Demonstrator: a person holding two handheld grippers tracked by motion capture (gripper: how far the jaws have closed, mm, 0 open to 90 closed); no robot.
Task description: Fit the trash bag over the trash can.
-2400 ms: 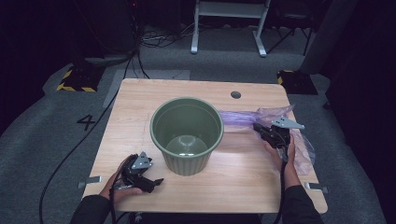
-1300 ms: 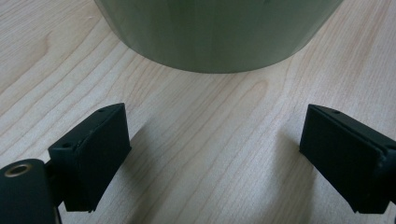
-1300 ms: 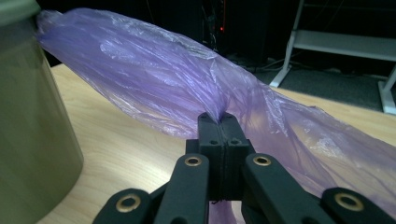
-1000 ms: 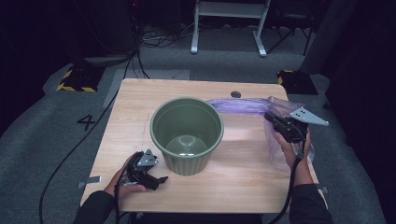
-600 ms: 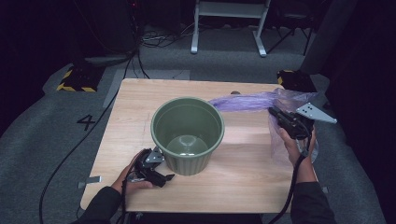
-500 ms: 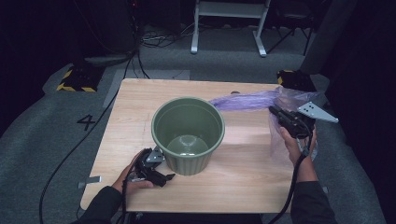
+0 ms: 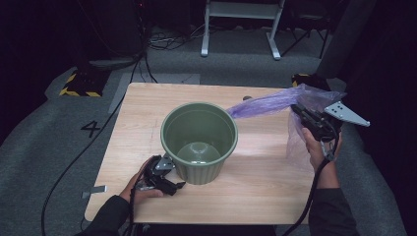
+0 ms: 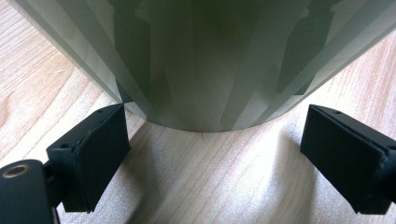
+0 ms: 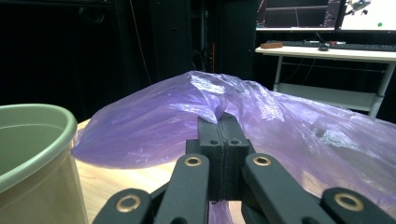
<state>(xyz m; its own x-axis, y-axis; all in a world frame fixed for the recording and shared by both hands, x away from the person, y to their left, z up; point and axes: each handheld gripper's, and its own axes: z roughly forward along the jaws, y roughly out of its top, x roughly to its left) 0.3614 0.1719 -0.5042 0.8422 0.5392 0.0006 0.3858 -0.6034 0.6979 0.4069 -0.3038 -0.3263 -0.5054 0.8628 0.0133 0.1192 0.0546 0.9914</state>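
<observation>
We are pinching the purple bag (image 7: 275, 104) with our right gripper (image 7: 306, 116), lifting it at three o'clock of the green bin (image 7: 199, 142). Our left gripper (image 7: 169, 184) is gaping wide at the bin's seven o'clock.

A round dark-green plastic bucket (image 7: 199, 142) stands upright and empty near the middle of the light wooden table (image 7: 147, 105). The left claw (image 7: 162, 179) lies low on the table at the bucket's near-left base, just beside its wall. Off to the right, the right claw (image 7: 299, 112) is raised above the table's edge, pinching a thin translucent purple plastic bag (image 7: 275, 103). One end of the bag stretches towards the bucket's rim; the rest hangs below the hand.
</observation>
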